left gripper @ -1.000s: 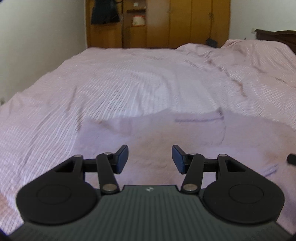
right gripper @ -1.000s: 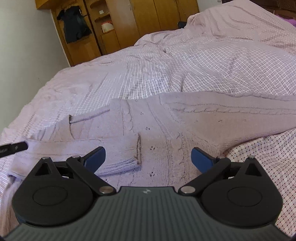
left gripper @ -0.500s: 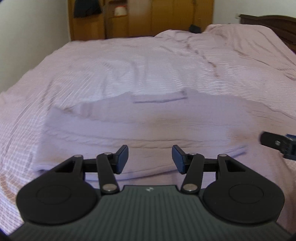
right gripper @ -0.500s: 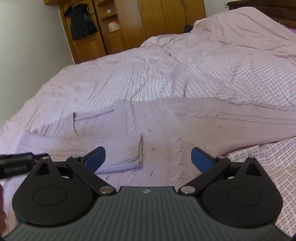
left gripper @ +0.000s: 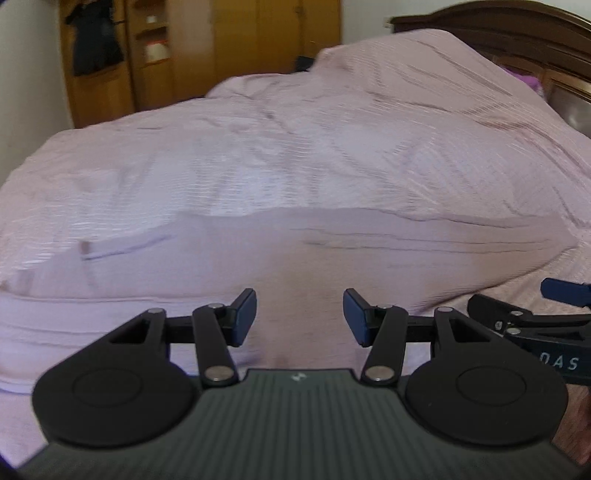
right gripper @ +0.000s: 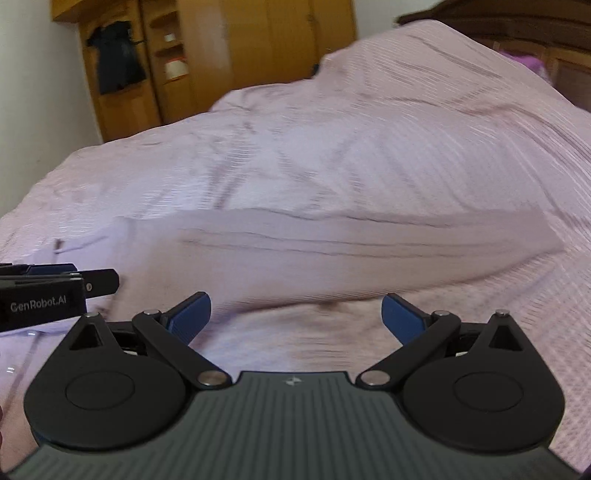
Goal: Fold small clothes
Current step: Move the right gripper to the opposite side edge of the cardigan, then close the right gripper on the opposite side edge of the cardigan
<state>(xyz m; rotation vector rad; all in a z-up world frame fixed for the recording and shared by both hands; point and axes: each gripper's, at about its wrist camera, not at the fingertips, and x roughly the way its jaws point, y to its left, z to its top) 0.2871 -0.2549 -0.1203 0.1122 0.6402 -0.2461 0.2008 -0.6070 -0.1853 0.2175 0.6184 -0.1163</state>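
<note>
Pretty clearly a bedroom in someone's home. Most of my view is a big bed point(left gripper: 295, 147) under a rumpled pink checked cover. Upper left there's a wooden wardrobe point(right gripper: 229, 55) against the back wall, with open shelves and a dark garment point(right gripper: 118, 70) hanging on it. Upper right, a dark carved wooden headboard point(left gripper: 498, 26) pokes out.

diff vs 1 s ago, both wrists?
Both grippers swung rightward along the sweater, away from its folded sleeve end: the headboard now shows, and the frames are motion-blurred. Left gripper and right gripper now sit side by side. Nothing grabbed or released. Both remain open and empty; the sweater lies as before on the bed.
</note>
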